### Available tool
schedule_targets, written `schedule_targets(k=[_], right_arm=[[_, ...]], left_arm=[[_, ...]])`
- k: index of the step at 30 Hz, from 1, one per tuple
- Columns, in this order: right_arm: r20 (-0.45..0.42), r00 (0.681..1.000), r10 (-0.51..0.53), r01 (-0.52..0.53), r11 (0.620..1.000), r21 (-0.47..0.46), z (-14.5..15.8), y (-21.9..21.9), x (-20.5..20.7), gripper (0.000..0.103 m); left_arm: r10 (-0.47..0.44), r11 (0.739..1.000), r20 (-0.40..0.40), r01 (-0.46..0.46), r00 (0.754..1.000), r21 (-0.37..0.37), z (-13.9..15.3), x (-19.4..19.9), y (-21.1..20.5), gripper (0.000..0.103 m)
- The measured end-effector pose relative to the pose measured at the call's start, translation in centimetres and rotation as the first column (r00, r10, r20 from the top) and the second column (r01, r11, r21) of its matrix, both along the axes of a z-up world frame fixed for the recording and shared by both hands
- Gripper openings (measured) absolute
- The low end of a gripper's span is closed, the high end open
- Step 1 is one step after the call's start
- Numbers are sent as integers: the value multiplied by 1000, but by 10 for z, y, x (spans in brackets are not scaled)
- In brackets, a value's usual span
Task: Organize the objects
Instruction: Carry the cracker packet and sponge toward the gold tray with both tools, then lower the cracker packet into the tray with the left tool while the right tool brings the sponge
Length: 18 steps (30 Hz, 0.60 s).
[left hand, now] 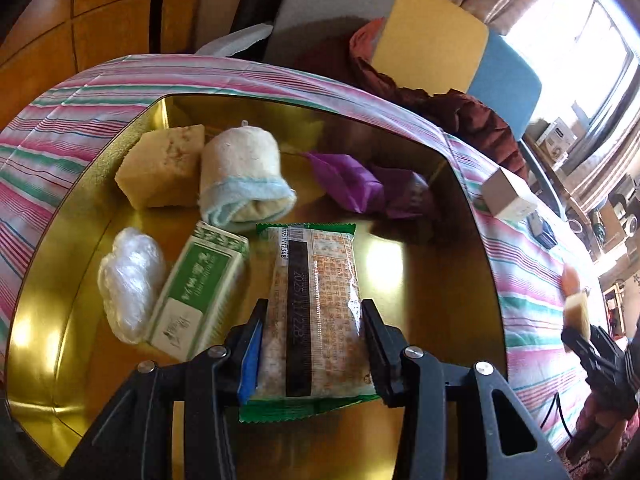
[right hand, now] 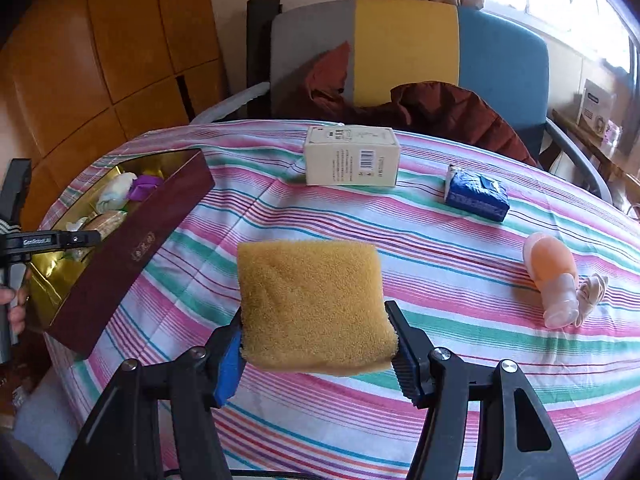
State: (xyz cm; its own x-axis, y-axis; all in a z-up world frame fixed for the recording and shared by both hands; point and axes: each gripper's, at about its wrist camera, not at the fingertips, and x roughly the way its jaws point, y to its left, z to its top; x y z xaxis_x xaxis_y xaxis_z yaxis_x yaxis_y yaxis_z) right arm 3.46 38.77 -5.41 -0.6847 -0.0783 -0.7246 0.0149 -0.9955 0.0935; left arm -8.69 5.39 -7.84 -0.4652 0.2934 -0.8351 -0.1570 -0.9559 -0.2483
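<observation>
Left hand-held gripper (left hand: 312, 344): jaws roughly half spread, clamped on the two long sides of a snack packet (left hand: 316, 312). The packet sits over the gold floor of the box (left hand: 440, 300); whether it rests on that floor cannot be told. Its long axis runs straight away from the camera, along the fingers, with the green crimped ends near and far and the printed back face up.

Other box contents: a green-and-white carton (left hand: 200, 292) just left of the packet, angled up to the right; a clear plastic wad (left hand: 130, 280) beside the carton; a tan sponge block (left hand: 164, 164); a rolled towel (left hand: 244, 180); a purple wrapper (left hand: 352, 184).

Right hand-held gripper (right hand: 316, 344): jaws wide, grasping a yellow sponge (right hand: 312, 304) at its lower side edges. The sponge is held above the striped surface (right hand: 460, 344), broad face toward the camera, slightly tilted. The maroon outer wall of the box stands to its left.
</observation>
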Motion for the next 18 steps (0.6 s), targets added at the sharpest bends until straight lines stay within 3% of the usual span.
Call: schedule_targets(k=[6,11,18], right_arm=[[-4,1000,15,-15,999,-29,-2,-14,7,63],[-6,999,38,-39,999,-30,-1,-30,11,63],[-21,995,96,-97,995,-31,9,-64,9,63]], left_arm=[[55,997,-18,-55,998,-45,3,-11,-13,51],[77,995,-95,-70,993,76,14,9,-30,51],[176,975,-169,-148,970,164,20,42,-40,51]])
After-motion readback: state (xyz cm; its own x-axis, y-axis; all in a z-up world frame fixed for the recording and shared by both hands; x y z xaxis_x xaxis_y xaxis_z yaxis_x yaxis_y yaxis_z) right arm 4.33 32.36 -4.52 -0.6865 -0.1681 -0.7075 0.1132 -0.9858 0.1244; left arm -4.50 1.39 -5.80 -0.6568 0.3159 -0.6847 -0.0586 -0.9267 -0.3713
